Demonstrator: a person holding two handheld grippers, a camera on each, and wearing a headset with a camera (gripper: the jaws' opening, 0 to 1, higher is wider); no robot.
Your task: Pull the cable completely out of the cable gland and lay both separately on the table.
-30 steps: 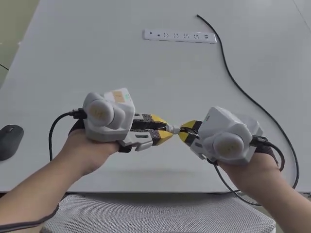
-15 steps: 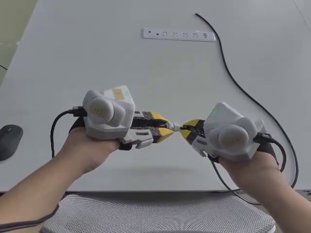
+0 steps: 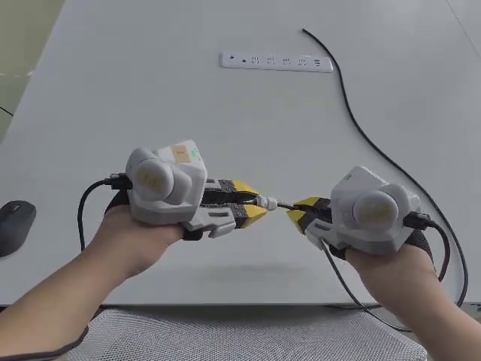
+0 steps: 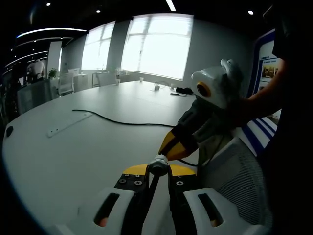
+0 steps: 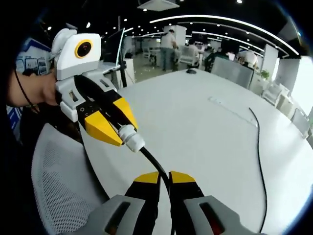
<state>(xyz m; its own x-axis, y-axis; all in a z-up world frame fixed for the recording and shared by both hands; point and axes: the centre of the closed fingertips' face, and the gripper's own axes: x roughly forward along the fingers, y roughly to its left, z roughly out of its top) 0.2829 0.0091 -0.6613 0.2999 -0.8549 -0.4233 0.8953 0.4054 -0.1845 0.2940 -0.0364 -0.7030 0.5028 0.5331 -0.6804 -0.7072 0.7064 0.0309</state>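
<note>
Two grippers above the table (image 3: 225,113) edge: left gripper (image 3: 254,208) pinches the cable gland (image 3: 264,201), right gripper (image 3: 299,213) pinches the cable (image 3: 284,204). Cable not yet out of the gland; neither laid down.

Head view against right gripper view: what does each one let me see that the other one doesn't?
The head view takes in the right gripper from outside, plus a black mouse at the left edge of the white table. The right gripper view looks along its own jaws, shut on the black cable, and out to an office with people and ceiling lights. Both show the left gripper shut on the white cable gland, the cable spanning the gap, the table, the power strip and a long black lead.
</note>
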